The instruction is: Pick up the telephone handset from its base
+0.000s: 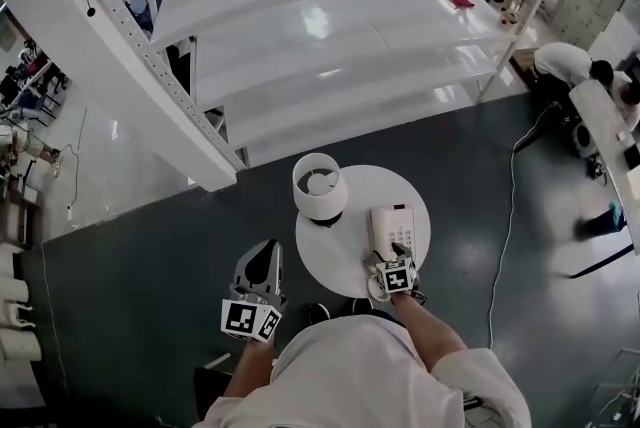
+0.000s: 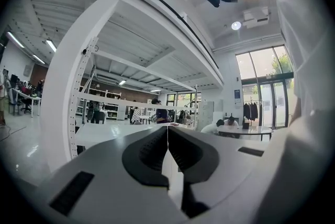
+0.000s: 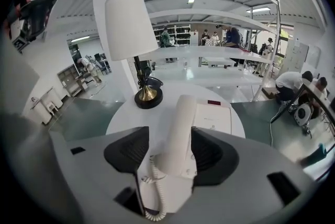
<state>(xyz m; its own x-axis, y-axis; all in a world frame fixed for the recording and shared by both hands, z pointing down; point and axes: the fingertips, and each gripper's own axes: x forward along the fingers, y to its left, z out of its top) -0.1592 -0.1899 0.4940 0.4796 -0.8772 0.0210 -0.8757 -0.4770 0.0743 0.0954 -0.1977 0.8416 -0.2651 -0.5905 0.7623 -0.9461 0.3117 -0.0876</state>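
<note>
A white telephone base (image 3: 213,117) stands on a small round white table (image 3: 125,118). Its white handset (image 3: 180,134) lies along the base's left side, with a coiled cord (image 3: 155,202) hanging at the near end. My right gripper (image 3: 168,145) points down at it, open, with the handset between the jaws; a gap shows at the left pad. From the head view the right gripper (image 1: 397,258) sits at the near end of the telephone (image 1: 392,224). My left gripper (image 1: 262,261) hovers over the floor left of the table, its jaws (image 2: 167,136) shut on nothing.
A table lamp (image 1: 320,186) with a white shade and brass foot (image 3: 146,96) stands on the table's far left. A tall white shelving rack (image 1: 330,26) rises behind the table. People work at a desk at the right (image 1: 590,86), and a white cable (image 1: 508,226) runs over the dark floor.
</note>
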